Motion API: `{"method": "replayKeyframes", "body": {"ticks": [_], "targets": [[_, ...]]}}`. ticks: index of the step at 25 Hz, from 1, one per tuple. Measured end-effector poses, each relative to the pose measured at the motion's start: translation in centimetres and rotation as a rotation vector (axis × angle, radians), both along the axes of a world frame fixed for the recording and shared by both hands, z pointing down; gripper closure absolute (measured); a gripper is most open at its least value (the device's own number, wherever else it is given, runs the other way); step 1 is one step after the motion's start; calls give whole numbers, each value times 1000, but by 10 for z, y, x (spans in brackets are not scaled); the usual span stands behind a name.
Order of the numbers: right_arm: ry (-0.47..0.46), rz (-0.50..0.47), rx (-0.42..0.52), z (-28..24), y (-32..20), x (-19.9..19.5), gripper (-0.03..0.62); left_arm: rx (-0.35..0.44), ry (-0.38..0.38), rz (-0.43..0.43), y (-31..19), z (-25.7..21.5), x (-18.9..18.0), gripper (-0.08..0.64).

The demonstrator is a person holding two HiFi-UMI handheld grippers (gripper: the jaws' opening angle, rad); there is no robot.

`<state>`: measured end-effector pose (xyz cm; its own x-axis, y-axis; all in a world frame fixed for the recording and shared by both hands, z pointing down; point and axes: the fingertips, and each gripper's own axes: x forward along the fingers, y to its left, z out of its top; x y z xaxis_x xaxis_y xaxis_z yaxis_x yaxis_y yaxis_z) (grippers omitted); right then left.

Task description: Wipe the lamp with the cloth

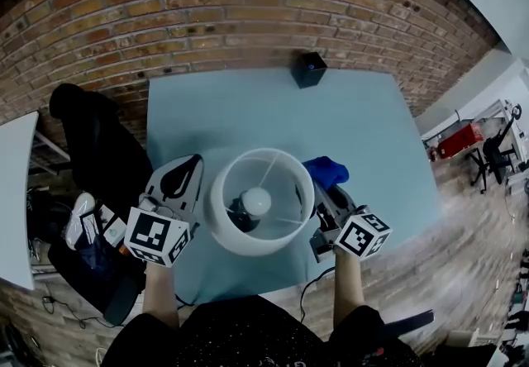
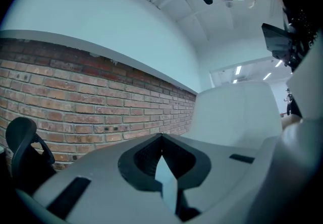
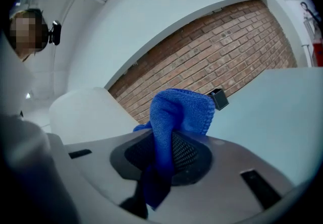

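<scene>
Blue table [image 1: 364,126]: cloth [image 3: 176,112] was clamped in right gripper [image 1: 325,190] beside lamp [image 1: 248,235]; left gripper [image 1: 185,173] was closed, empty. Wiping was judged pending; cloth contact with lamp was required.

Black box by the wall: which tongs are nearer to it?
Right. The right tongs, gripping the cloth, are straight before the black box; the left tongs are across the lamp.

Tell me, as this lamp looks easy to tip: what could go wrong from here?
The left gripper is shut beside the lamp, not holding it, so a push from the cloth in the right gripper might tip it. It stands near the table's front edge and could fall. A cord hanging off that edge might snag.
</scene>
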<state>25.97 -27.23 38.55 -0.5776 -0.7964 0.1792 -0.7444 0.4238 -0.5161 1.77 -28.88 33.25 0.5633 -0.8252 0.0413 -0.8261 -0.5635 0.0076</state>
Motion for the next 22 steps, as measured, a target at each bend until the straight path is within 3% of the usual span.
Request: {"method": "replayKeyframes", "body": {"ticks": [2,6,10,13,16,22], "targets": [[-4,-6,6,-6,-10,5,518,6,-8,12,-8,-3,2,551],[-179,-112,67,-67,-43,0,518,24,-7,21,-26,-23,4,551],[-363,-394,116,-146,-58,-33,518,34,13,43,-37,-58,9,551],[-430,-617,151,-190,-55,-61,518,77,58,88,-40,-85,18,551],[-385,-785,126,-195,-48,-92,518,79,103,97,-43,-89,21,551],[-234,-977,8,-148,-49,-121,518,15,25,146,-51,-65,39,551]]}}
